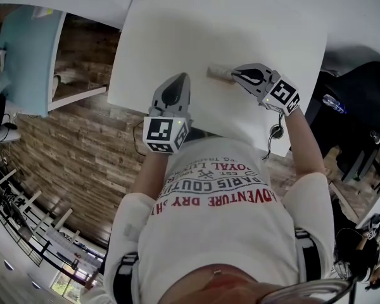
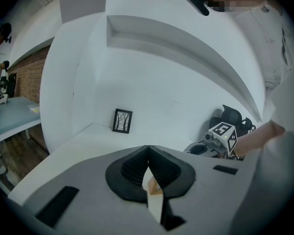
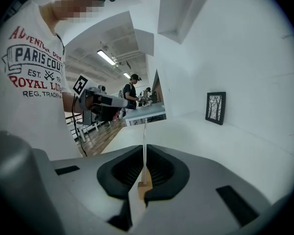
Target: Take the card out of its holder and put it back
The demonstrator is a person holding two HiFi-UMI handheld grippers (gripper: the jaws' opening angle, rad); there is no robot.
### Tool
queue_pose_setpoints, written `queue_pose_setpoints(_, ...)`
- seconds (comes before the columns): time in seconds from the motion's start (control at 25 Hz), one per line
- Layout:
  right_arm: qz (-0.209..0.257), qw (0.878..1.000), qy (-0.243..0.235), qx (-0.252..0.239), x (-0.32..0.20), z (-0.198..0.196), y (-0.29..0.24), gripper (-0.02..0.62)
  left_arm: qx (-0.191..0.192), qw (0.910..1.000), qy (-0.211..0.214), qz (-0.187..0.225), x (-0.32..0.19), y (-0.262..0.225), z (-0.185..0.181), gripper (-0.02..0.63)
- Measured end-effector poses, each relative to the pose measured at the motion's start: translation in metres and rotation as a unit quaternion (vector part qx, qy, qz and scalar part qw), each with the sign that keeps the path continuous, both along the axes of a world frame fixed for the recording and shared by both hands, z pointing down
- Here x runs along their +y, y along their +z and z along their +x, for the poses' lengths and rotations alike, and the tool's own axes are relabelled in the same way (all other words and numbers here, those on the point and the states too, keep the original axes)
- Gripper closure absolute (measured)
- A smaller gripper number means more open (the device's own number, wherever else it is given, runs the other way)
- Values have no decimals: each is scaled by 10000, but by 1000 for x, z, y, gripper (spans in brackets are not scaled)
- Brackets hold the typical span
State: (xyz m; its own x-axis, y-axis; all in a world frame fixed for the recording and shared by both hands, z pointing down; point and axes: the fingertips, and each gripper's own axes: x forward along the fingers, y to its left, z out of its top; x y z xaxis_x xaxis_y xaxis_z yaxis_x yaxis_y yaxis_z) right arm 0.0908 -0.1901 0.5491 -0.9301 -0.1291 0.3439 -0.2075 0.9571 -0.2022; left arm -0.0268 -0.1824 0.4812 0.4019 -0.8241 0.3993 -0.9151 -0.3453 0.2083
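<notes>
On the white table, the left gripper sits near, jaws pressed together. The right gripper, farther right, pinches the card edge-on above a small wooden block. We judge the card light, thin and bendable, so we grip its flat faces low.

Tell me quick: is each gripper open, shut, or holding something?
Left gripper: shut, nothing clearly held.
Right gripper: shut on the thin card, seen edge-on.
</notes>
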Motion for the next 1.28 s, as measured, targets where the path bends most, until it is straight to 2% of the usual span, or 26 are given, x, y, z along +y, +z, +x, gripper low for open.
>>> queue_pose_setpoints(0.28, -235, 9992, 314, -112, -5, 2, 6, 560, -65, 10000, 53, -11, -5, 2, -2, 580)
queue_pose_setpoints(0.52, -186, 9995, 244, 15, -2, 4, 6, 557, -152, 9996, 230, 49, 0, 1, 4, 580)
queue_pose_setpoints(0.56, -199, 9996, 196, -4, -1, 3, 5, 531, -155, 9996, 247, 56, 0, 0, 4, 580)
queue_pose_setpoints(0.64, -170, 9998, 113, -69, 0, 0, 1, 395, -150, 9994, 295, 85, 0, -1, 4, 580)
queue_pose_setpoints(0.68, -116, 9998, 105, -81, 0, -1, -3, 377, -149, 9993, 329, 110, 0, -3, 5, 580)
queue_pose_setpoints(0.8, 76, 9995, 277, -115, -1, 3, -17, 379, -143, 9987, 440, 208, 4, -9, 11, 580)
queue_pose_setpoints(0.96, 97, 9929, 1135, -339, -9, 11, -46, 379, -115, 9976, 565, 377, 8, -23, 14, 580)
queue_pose_setpoints(1.08, 185, 9797, 1944, -455, -12, 24, -64, 398, -52, 9956, 728, 595, 4, -35, 19, 580)
queue_pose_setpoints(1.2, 242, 9561, 2833, -707, -9, 41, -83, 521, 29, 9933, 888, 746, 5, -46, 24, 580)
queue_pose_setpoints(1.28, 254, 9353, 3383, -1006, -3, 51, -96, 548, 106, 9916, 988, 822, 8, -52, 27, 580)
